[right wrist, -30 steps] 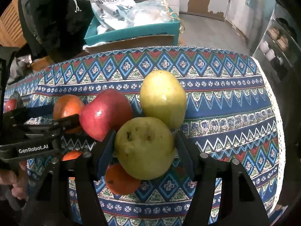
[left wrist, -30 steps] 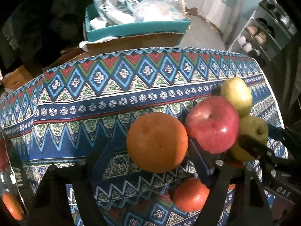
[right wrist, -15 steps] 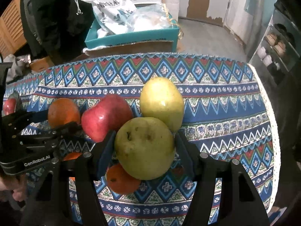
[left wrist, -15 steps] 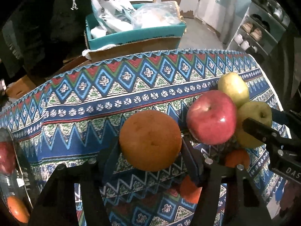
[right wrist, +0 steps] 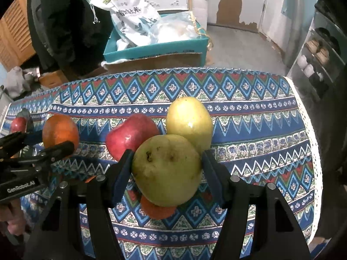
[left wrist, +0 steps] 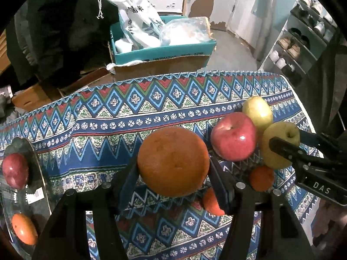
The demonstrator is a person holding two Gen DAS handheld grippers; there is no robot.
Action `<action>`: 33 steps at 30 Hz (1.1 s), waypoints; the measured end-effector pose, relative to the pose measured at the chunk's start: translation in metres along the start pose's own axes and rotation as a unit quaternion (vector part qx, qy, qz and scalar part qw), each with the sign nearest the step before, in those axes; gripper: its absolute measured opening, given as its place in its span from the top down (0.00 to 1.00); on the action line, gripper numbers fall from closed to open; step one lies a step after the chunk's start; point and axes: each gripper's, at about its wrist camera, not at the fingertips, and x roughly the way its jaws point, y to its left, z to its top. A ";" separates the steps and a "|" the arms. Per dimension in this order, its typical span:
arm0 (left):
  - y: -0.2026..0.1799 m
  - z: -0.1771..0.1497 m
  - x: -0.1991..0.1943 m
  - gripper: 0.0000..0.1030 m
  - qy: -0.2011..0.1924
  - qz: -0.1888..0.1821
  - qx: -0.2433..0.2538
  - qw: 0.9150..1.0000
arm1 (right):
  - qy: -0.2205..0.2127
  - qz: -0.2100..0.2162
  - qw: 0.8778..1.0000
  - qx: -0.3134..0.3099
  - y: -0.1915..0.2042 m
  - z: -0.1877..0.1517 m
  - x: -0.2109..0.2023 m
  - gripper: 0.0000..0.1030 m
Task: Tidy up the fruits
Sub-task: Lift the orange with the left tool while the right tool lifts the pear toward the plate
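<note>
A large orange (left wrist: 173, 161) is pinched between the blue pads of my left gripper (left wrist: 173, 162), which is shut on it above the patterned cloth. My right gripper (right wrist: 167, 155) is shut on a yellow-green pear (right wrist: 167, 169); in the left wrist view that pear (left wrist: 279, 145) shows at the right. Between the two lie a red apple (left wrist: 234, 136) and a yellow pear (left wrist: 258, 110). Small oranges (left wrist: 261, 177) lie below them, partly hidden. The right wrist view shows the left gripper (right wrist: 57, 138) with the orange (right wrist: 59, 130) at the left.
A glass plate (left wrist: 41, 173) at the left edge holds a red apple (left wrist: 15, 171) and an orange fruit (left wrist: 23, 228). Behind the table stands a teal box (left wrist: 162, 52) with bags. A shoe rack (left wrist: 303, 43) is at the far right. The cloth's lace edge (right wrist: 312, 143) marks the table's right side.
The left gripper's fingers closed onto the large orange and rose with it, so more of the cloth and the plate shows. The right gripper has kept its grip on the pear.
</note>
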 end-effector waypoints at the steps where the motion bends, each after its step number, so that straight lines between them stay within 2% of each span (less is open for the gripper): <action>1: 0.000 0.000 -0.003 0.37 -0.002 0.000 -0.001 1.000 | -0.003 0.000 1.000 0.001 0.000 0.000 -0.002 0.38; 21: -0.002 -0.003 -0.088 0.37 -0.078 0.005 0.009 0.997 | -0.082 -0.003 0.996 -0.028 0.026 0.014 -0.063 0.38; 33: 0.008 -0.002 -0.132 0.37 -0.111 -0.001 -0.006 0.994 | -0.122 0.007 0.991 -0.048 0.044 0.022 -0.102 0.38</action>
